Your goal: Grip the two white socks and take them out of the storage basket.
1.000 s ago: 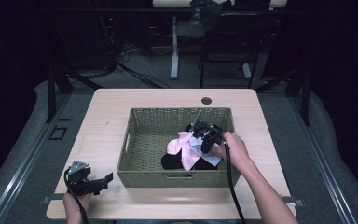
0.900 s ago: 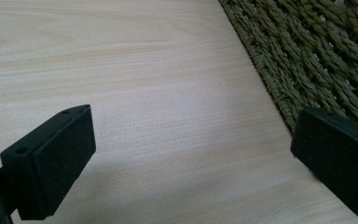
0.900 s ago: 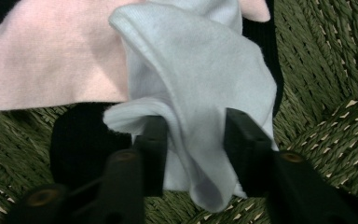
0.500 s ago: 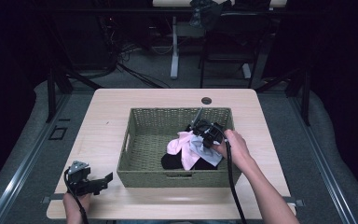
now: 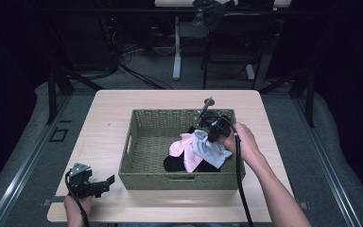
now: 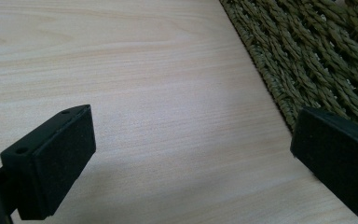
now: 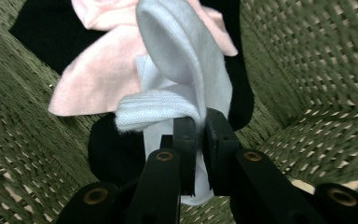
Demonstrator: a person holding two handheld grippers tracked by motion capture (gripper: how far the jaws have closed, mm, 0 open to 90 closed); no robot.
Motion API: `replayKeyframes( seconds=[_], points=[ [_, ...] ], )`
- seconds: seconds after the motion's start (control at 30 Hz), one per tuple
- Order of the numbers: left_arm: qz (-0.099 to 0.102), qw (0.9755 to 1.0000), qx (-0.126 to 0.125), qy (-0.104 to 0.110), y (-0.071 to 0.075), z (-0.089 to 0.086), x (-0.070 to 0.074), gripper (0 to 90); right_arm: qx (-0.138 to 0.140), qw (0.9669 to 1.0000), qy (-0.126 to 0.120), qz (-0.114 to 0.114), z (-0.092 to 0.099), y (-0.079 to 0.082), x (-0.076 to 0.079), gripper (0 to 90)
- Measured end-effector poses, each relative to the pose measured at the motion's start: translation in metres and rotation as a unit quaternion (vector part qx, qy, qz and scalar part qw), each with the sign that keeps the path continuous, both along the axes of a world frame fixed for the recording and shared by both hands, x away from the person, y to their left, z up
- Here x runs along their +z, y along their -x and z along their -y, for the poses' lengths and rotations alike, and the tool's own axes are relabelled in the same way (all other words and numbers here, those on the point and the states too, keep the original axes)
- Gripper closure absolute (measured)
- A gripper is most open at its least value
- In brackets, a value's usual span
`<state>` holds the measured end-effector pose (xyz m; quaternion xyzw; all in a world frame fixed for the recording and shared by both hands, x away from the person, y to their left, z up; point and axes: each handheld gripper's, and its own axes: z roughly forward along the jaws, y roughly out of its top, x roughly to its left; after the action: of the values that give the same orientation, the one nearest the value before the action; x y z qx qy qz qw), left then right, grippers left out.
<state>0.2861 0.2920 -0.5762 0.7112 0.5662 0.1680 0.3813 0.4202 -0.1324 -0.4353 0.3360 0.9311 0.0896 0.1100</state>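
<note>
A green woven basket point(image 5: 144, 163) stands on the wooden table point(image 5: 108, 127). Inside it lie a pink sock point(image 5: 182, 149), a white sock point(image 5: 208, 147) and black socks point(image 5: 175, 164). My right gripper point(image 7: 199, 125) reaches down into the basket's right part and is shut on the white sock point(image 7: 182, 79), which drapes over the pink sock point(image 7: 88, 84) and a black one point(image 7: 116, 149). My left gripper point(image 5: 105, 182) rests low on the table at the basket's front left corner, open, with bare wood between its pads point(image 6: 56, 161) and the basket wall point(image 6: 317, 60) close beside it.
The right gripper's black cable point(image 5: 240, 179) runs back along the person's forearm. Beyond the table's far edge stand dark table legs, a chair and cables on the grey floor point(image 5: 170, 75).
The right gripper has lifted slightly with the white sock, which now stands a little higher over the pile. The left gripper has stayed put.
</note>
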Motion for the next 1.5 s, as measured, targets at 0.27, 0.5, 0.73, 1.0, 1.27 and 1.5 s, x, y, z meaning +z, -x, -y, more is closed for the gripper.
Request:
replayKeyframes(
  seconds=[0.27,0.5,0.73,1.0,1.27,1.5],
  points=[
    [-0.001,1.0,-0.001,-0.001,0.0,0.0,0.0,0.2,0.001,0.9999,-0.012,0.003,0.003,-0.001,0.018,84.4],
    [-0.002,1.0,-0.002,-0.001,0.0,0.0,0.0,0.2,-0.007,0.9996,-0.027,0.008,0.006,-0.002,0.029,84.4],
    [-0.003,1.0,-0.002,-0.002,0.0,0.001,0.0,0.2,-0.004,0.9995,-0.027,0.016,0.01,-0.002,0.044,84.4],
    [-0.002,1.0,-0.001,-0.002,0.0,0.001,0.0,0.3,-0.014,0.9987,-0.042,0.025,0.013,-0.002,0.054,84.4],
    [-0.005,1.0,-0.003,-0.003,0.0,0.001,0.0,0.3,-0.013,0.9985,-0.041,0.034,0.014,-0.001,0.066,84.4],
    [-0.006,1.0,-0.003,-0.003,0.0,0.001,0.0,0.2,-0.014,0.9984,-0.038,0.041,0.016,-0.002,0.076,84.4]
  ],
)
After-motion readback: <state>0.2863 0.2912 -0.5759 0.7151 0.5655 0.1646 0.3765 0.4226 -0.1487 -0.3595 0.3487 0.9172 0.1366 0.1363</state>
